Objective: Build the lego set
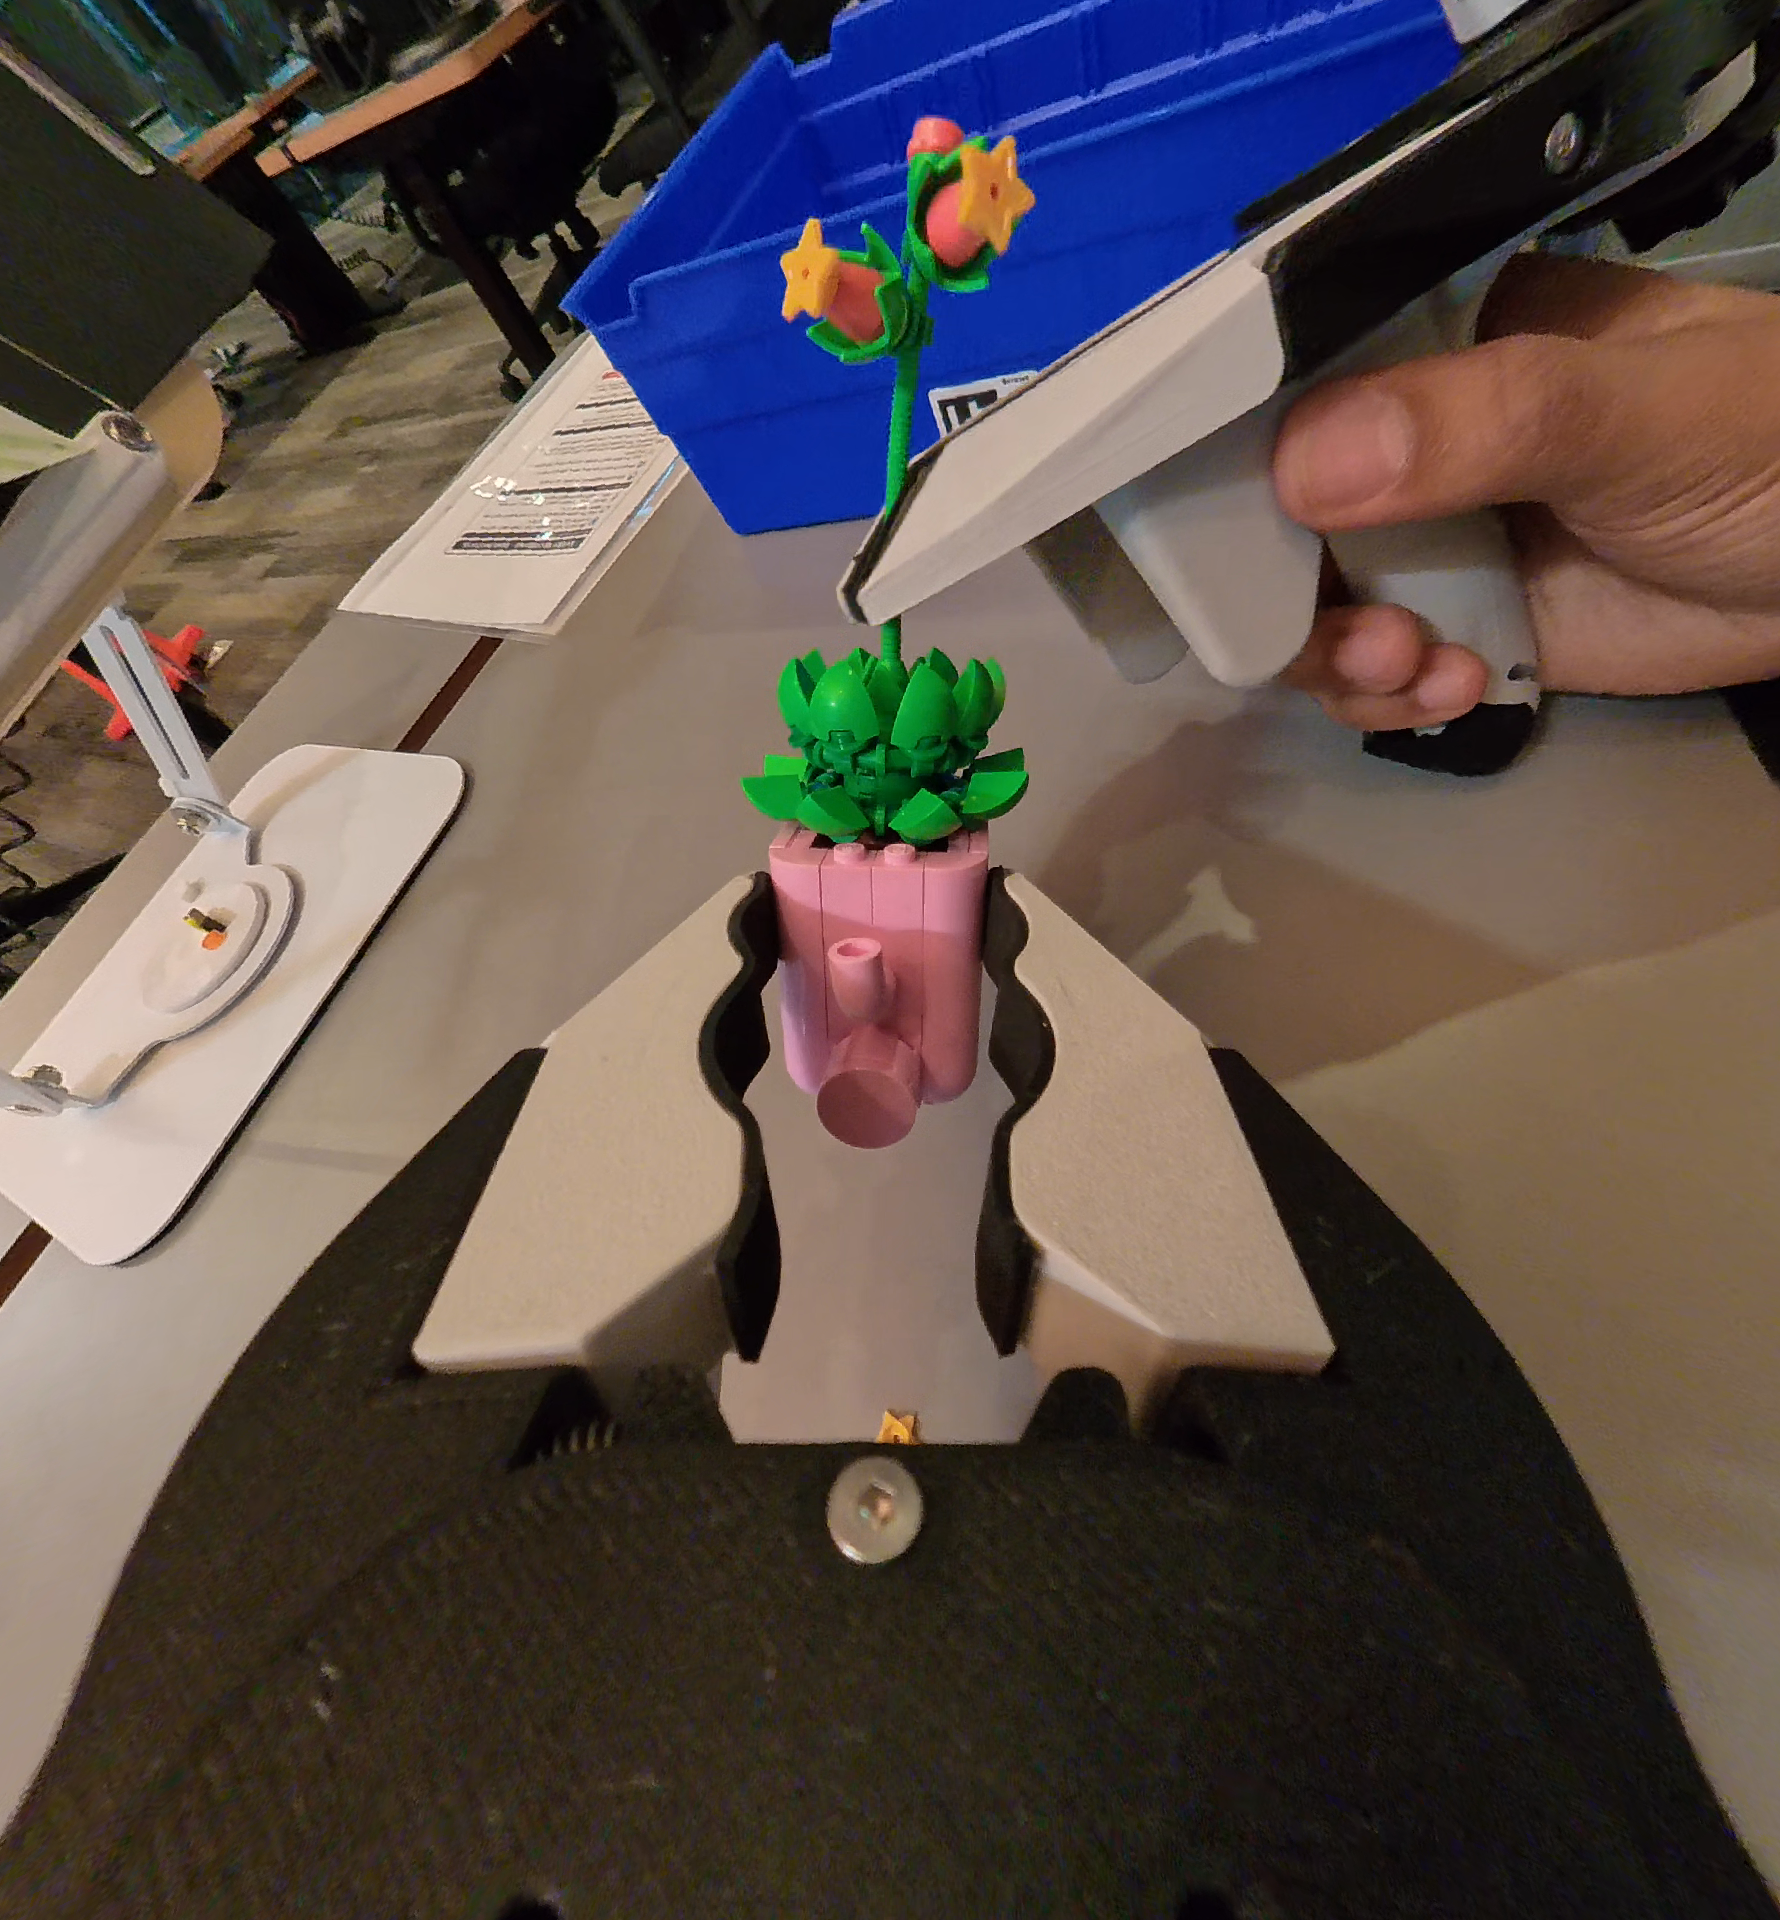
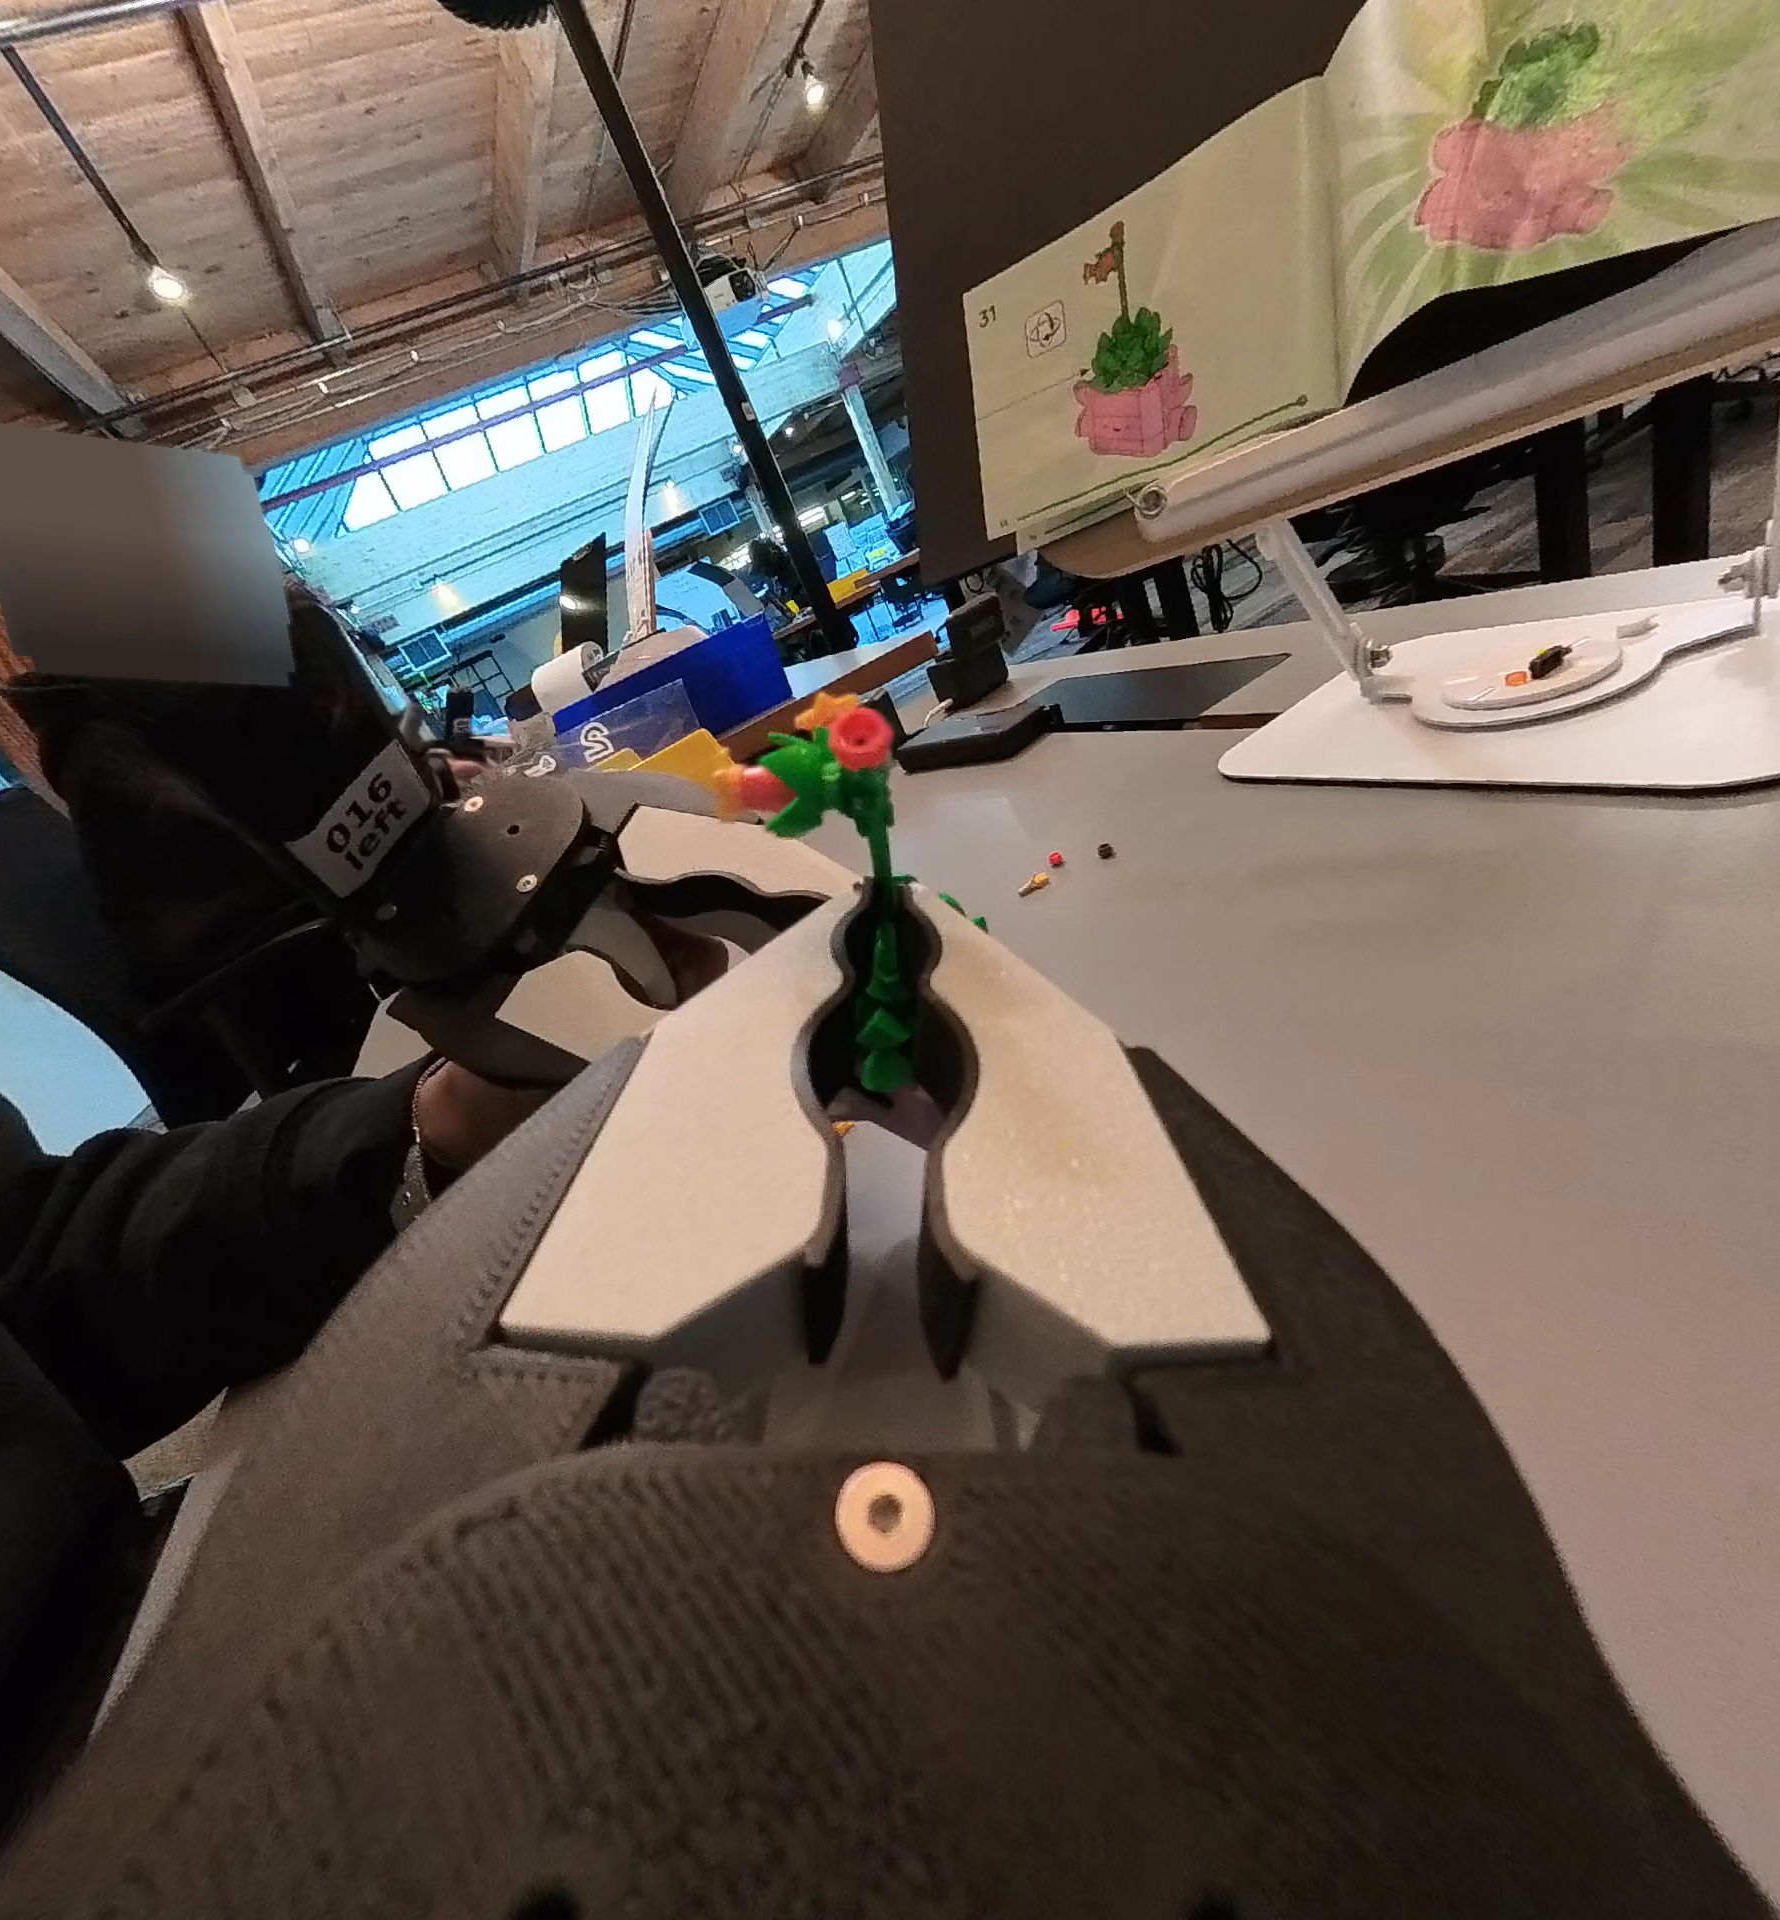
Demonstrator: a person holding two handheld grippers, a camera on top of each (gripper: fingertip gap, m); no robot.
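Left wrist view showed the left gripper (image 1: 881, 966) clamped on the pink pot (image 1: 870, 977) between its fingertips. Just beyond and above, the right gripper (image 1: 870, 587) pinched the green stem (image 1: 901, 416), flower buds (image 1: 927, 229) rising past its tips.

The grey table (image 1: 574, 935) lies bare to the right of the pink pot (image 1: 870, 966), but straight above the pot the flower stem (image 1: 901, 416) rises, and the right gripper (image 1: 865, 597) closes on it from the right side. Behind the stem the blue bin (image 1: 969, 208) blocks the far edge, with a laminated sheet (image 1: 543, 499) beside it. On the left the white stand base (image 1: 200, 997) and its slanted arms take the room, and three small loose pieces (image 2: 1057, 868) lie on the table nearby.
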